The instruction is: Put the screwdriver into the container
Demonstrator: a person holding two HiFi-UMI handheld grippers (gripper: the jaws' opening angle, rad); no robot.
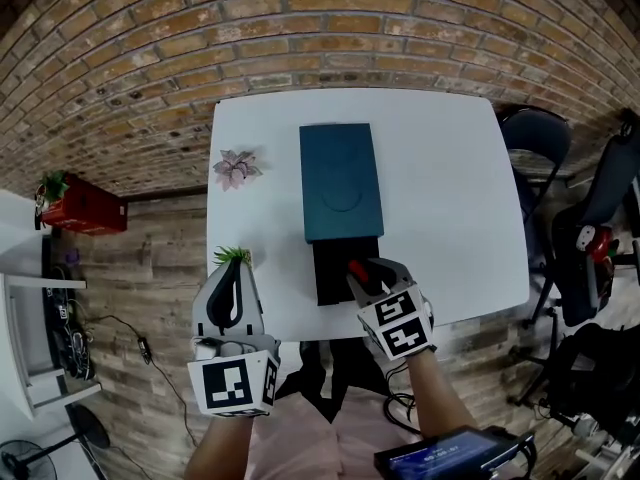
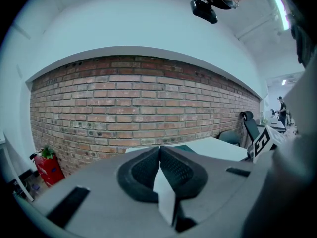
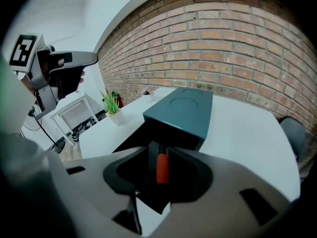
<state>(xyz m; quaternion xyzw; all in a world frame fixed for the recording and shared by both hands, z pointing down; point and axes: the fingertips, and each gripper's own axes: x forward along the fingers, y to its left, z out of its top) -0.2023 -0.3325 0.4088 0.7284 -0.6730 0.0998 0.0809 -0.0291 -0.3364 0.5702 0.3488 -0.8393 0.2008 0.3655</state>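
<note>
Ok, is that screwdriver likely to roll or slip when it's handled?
The screwdriver, with its round red handle, would probably roll if laid flat. It looks smooth, so it may slip between the right tongs, whose jaws are opening.

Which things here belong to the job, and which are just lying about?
Job: screwdriver, teal container, its black drawer, right tool (jaws opening, screwdriver between them).
Lying about: pink flower, potted plant, red box, chair.
</note>
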